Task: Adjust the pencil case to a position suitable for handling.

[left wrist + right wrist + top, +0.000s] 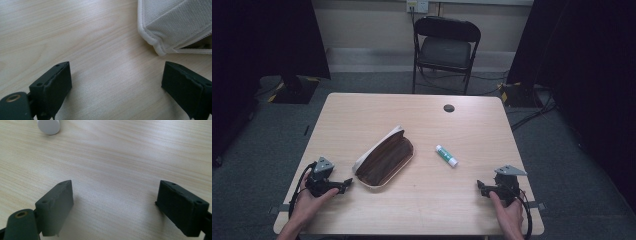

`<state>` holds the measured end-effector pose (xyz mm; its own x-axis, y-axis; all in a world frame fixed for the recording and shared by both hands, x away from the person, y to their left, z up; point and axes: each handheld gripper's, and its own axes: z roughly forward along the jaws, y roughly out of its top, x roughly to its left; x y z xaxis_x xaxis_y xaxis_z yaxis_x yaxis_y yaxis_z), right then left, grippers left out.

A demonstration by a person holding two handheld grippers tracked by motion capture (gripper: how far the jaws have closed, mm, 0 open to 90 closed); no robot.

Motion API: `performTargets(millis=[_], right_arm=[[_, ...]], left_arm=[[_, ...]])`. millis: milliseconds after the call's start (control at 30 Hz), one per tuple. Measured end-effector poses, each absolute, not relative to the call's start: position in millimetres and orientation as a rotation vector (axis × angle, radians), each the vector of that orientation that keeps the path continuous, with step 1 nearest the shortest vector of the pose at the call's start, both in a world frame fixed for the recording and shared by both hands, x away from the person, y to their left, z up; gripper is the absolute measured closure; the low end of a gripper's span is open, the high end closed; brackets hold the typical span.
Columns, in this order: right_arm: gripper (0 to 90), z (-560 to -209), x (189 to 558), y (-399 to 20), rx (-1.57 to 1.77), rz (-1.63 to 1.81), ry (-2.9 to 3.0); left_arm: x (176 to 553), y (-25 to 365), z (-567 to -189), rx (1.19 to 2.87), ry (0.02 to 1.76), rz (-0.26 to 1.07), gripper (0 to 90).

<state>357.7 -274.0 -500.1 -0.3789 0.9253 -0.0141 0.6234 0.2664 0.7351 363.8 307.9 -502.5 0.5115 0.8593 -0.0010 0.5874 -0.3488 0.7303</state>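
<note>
A brown and white pouch (384, 159) lies open in the middle of the wooden table (362, 115); its white fabric corner (170, 27) fills the upper right of the left gripper view. A white glue stick (446, 155) with a green band lies to the pouch's right, and its white cap end (49, 126) is at the top left of the right gripper view. My left gripper (346, 185) rests near the front left edge, open, just short of the pouch. My right gripper (480, 186) rests near the front right, open, with bare wood between its jaws.
A small dark round hole cover (449, 108) sits in the table's far side. A black folding chair (446, 47) stands behind the table. Black curtains hang at both sides, and cables run over the floor at the right.
</note>
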Motion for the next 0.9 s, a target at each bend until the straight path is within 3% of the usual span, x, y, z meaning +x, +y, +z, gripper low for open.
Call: performTargets(millis=[400,533,900], right_arm=[[11.6,-500.2,358.7,-274.3,1.403,0.905,2.096],[11.5,-500.2,358.1,-274.7,1.403,0.901,2.096],[7.9,-500.5,360.6,-275.5,1.404,0.899,2.102]], left_arm=[[358.2,307.2,-493.2,2.108,1.203,0.463,21.6],[352.7,304.6,-483.3,2.036,1.182,0.442,23.7],[335.0,286.2,-464.9,1.998,1.038,0.463,21.6]])
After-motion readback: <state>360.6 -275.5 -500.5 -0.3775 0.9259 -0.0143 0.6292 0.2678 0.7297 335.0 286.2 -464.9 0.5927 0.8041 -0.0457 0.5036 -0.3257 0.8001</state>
